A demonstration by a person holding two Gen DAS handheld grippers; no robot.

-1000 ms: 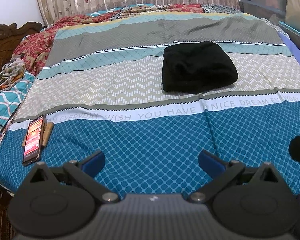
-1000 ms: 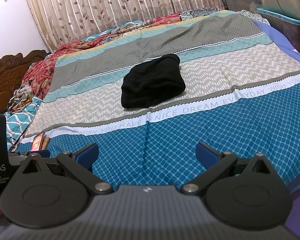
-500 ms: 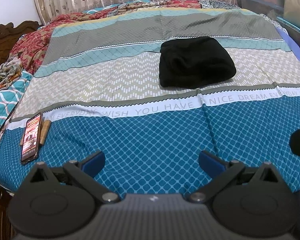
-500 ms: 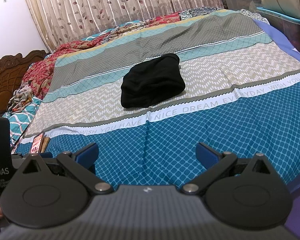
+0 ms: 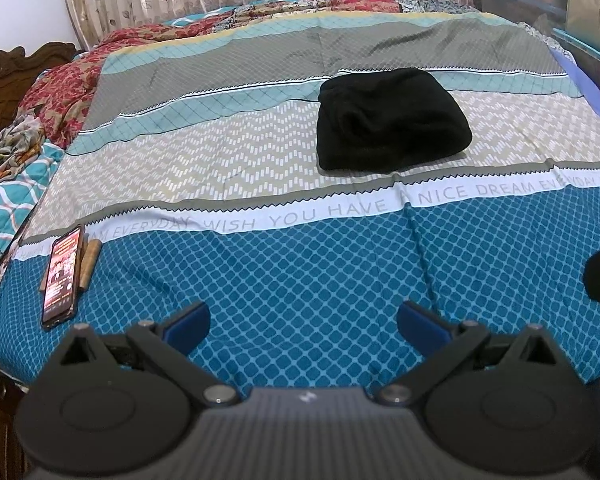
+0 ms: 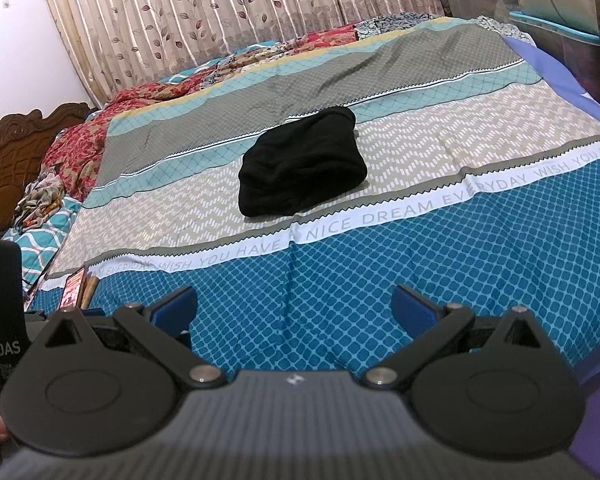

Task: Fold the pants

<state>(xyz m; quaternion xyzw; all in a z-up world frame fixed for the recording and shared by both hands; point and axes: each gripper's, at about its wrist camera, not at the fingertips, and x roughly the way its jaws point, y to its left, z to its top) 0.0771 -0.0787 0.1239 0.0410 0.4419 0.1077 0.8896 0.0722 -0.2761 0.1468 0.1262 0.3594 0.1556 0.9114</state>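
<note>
Nearest, two hand-held grippers are counted. The left gripper [image 5: 303,322] hangs over the blue diamond-patterned band at the near edge of the bedsheet [image 5: 300,280], blue-padded fingers [image 5: 188,322] spread wide and holding nothing. The right gripper [image 6: 294,310] hangs over the same band, its fingers [image 6: 414,308] likewise spread wide with nothing between them.

At the sheet's left edge lies one phone [image 5: 62,276], screen lit, with one wooden stick [image 5: 89,262] just beside it on its right. Between the grippers and the white lettered strip, the blue band is flat bare cloth.

Beyond that strip lies one pair of black pants [image 5: 388,120], bunched into a compact folded bundle on the beige zigzag band, its far edge reaching the teal stripe. It sits well apart from both grippers: ahead and right of centre in the left view, ahead and slightly left in the right view [image 6: 302,168].

Farther off, red floral bedding [image 5: 72,80] is heaped along the left side, one carved headboard [image 6: 8,156] stands at left, and one leaf-print curtain [image 6: 220,20] closes the far edge.
</note>
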